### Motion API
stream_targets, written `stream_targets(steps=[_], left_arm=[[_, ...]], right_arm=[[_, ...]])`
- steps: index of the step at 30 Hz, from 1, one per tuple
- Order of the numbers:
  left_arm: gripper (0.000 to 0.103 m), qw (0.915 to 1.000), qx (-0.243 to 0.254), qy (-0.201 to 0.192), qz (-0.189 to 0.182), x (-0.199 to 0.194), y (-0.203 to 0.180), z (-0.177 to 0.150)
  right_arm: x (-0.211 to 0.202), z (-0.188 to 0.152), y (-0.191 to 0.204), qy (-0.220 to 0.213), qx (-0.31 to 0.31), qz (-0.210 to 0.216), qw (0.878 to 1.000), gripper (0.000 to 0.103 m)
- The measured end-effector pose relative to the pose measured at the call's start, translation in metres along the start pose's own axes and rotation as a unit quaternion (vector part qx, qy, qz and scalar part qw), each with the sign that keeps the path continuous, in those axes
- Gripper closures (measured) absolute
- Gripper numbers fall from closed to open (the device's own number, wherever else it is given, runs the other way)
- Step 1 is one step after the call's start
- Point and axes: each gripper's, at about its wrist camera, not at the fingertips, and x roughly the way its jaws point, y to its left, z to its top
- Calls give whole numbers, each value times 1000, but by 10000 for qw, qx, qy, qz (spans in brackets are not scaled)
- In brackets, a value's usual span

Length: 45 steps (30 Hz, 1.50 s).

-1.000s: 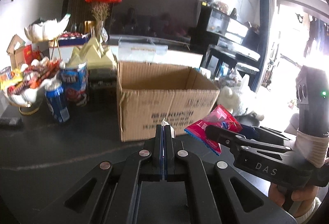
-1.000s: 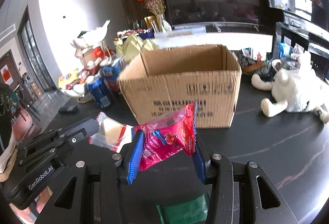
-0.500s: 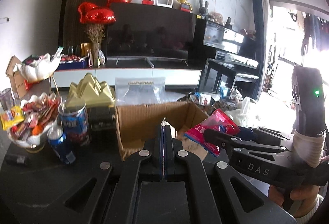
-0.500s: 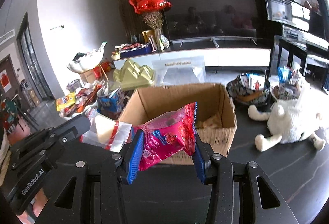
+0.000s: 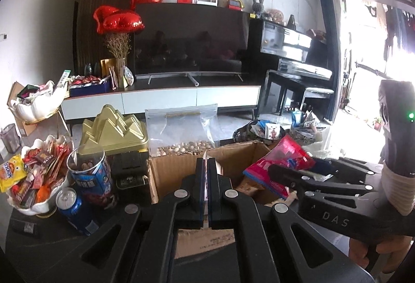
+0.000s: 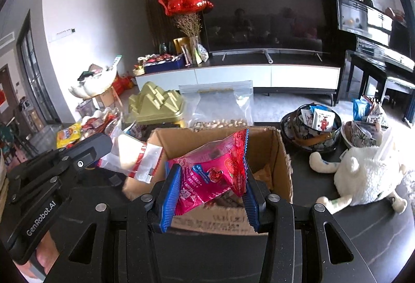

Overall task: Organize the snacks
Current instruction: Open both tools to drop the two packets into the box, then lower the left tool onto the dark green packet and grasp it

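Observation:
An open cardboard box (image 6: 281, 153) stands on the dark table, right in front of and below both grippers. My right gripper (image 6: 211, 171) holds a pink snack packet (image 6: 207, 166) between its blue pads, over the box's near edge. Its jaws are opening slightly, with the packet still gripped. From the left wrist view, the same pink packet (image 5: 280, 161) sits at the tip of the right gripper (image 5: 275, 168). My left gripper (image 5: 206, 161) pinches a clear packet with a red stripe (image 6: 132, 157), held over the box's left corner. Its jaws are starting to open too.
A white plush toy (image 6: 363, 174) lies to the right of the box, with bowls of snacks (image 6: 311, 127) behind it. Behind the box stand a zip bag of nuts (image 6: 220, 106) and a gold tin (image 6: 155, 103). To the left are a blue can (image 5: 75, 207), a tall tub (image 5: 90, 174) and a snack dish (image 5: 39, 174).
Both grippers have risen and moved forward with their packets. They were in front of the box's side and now hang over its open top.

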Motion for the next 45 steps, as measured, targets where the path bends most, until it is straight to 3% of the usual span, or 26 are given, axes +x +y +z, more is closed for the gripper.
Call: stream_targets(steps=[1, 2, 3, 11, 23, 33, 45], left_arm=[[86, 10000, -11, -19, 94, 3, 1, 0], [81, 9999, -3, -20, 142, 4, 2, 0], [76, 9999, 7, -14, 157, 5, 3, 0], [72, 9995, 19, 229, 209, -6, -4, -16], [55, 9992, 292, 235, 99, -65, -33, -44], [39, 9976, 486, 446, -185, -93, -61, -75], [38, 9889, 880, 983, -690, -88, -94, -124]], right_arm=[[4, 2, -2, 20, 3, -72, 10000, 51], [8, 2, -2, 58, 1, -125, 9999, 42], [10, 3, -4, 70, 13, -194, 9998, 39], [-2, -12, -5, 107, 26, -241, 9996, 39], [-68, -57, -5, 0, 161, -394, 9991, 33], [-115, -104, -6, 133, 98, -814, 9965, 26], [-128, -155, -23, 632, 238, -986, 9928, 26]])
